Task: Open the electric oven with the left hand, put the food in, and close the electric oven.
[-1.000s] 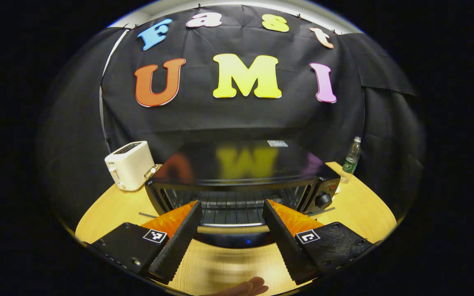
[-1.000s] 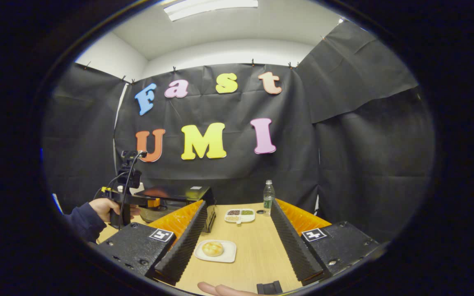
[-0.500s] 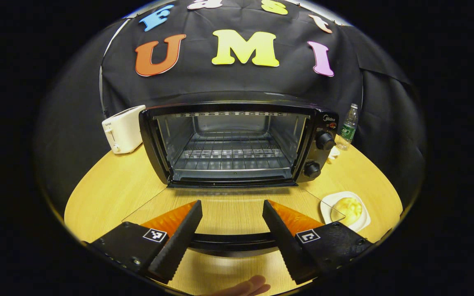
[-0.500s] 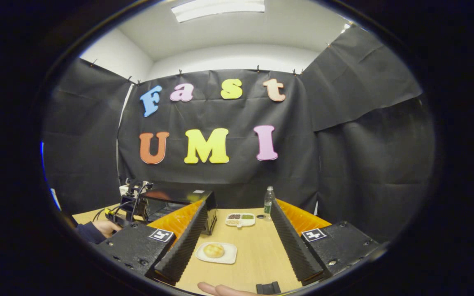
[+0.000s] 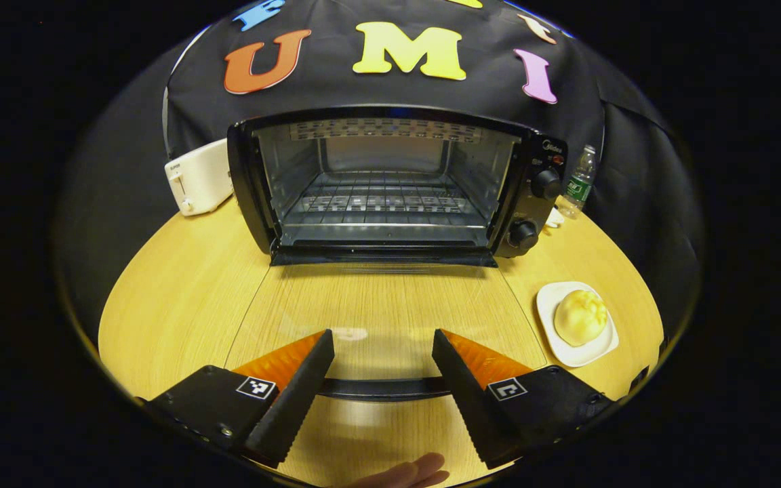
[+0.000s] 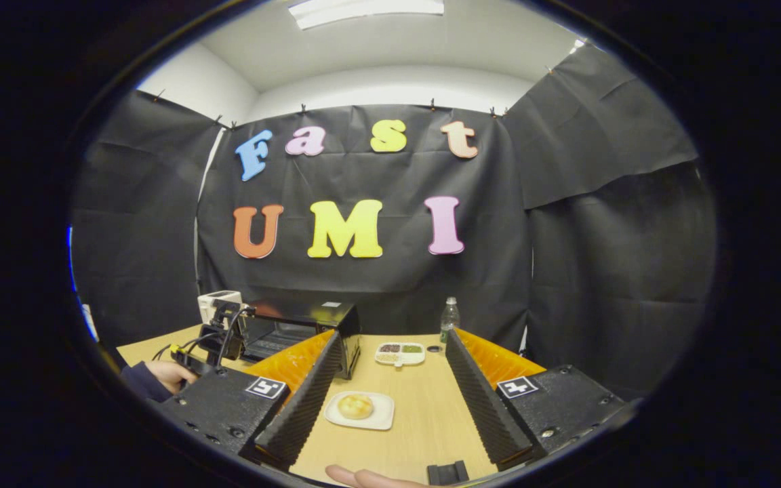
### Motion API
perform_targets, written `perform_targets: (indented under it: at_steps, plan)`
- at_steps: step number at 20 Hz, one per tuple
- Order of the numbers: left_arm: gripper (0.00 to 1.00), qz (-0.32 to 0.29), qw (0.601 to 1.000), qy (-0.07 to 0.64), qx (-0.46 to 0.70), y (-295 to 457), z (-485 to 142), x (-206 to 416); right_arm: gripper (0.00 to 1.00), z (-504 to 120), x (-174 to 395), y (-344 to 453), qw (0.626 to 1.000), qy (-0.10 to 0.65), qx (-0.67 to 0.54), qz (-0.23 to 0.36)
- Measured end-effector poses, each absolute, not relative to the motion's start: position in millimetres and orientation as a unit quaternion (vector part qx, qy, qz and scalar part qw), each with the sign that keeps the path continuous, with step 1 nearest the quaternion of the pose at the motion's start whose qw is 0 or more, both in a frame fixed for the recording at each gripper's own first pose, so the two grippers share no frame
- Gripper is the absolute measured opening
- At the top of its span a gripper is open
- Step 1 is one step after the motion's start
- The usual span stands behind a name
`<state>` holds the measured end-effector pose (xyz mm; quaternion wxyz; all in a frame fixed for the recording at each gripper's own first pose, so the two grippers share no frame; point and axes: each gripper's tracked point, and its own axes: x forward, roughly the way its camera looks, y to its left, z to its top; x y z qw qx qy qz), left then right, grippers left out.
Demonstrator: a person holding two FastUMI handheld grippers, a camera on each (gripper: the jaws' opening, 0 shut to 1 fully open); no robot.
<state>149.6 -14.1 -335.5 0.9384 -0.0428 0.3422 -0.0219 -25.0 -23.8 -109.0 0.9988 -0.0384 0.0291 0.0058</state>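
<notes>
Left gripper view: I have the left gripper [image 5: 382, 366] with its jaws spread, the door handle [image 5: 382, 388] crossing the gap between them. Whether either finger touches the bar I cannot tell. The glass door [image 5: 384, 305] lies flat ahead of the jaws, hinged at the electric oven [image 5: 390, 183], so the cavity and its wire rack [image 5: 380, 203] stand exposed for loading.

The bun [image 5: 580, 317] sits on its white plate [image 5: 553, 335], ahead and right of these jaws, beside the door's edge, within short reach of the opening.

Right gripper view: the right gripper [image 6: 387, 393] hovers with jaws spread and empty, the plate lying on the surface [image 6: 424, 420] just ahead between them, aligned for pickup. My judgement: opening is complete; food pickup comes next.
</notes>
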Motion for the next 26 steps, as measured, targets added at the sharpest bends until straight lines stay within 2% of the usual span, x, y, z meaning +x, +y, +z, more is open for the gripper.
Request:
perform_targets:
  at_steps: [6,13,16,17,18,23,26]
  plan:
    - [0.98,-0.023,0.950,0.311,-0.028,-12.0,-343.4,151.6,0.97,-135.8,-10.4,-17.2,0.997,0.064,-0.035,0.009]
    - [0.97,-0.016,0.977,0.213,-0.022,-9.3,-337.1,153.2,0.97,-198.2,33.4,-1.2,0.992,0.119,-0.035,0.017]
    - [0.95,-0.013,0.983,0.179,-0.027,-4.9,-312.2,141.4,0.98,-241.6,56.8,7.5,0.986,0.161,-0.025,0.022]
    - [0.88,-0.016,0.986,0.166,-0.028,-4.8,-302.4,136.9,0.98,-256.4,65.1,8.5,0.984,0.175,-0.022,0.020]
    - [0.95,-0.015,0.986,0.160,-0.030,-1.3,-292.6,130.6,0.98,-271.4,73.0,8.5,0.982,0.187,-0.020,0.017]
    - [0.95,-0.017,0.991,0.131,-0.031,8.2,-235.2,80.7,0.98,-342.3,99.0,17.2,0.966,0.259,0.003,0.015]
    - [0.95,-0.006,0.992,0.120,-0.025,17.8,-205.9,44.0,0.98,-361.7,109.6,22.0,0.960,0.278,0.012,0.015]
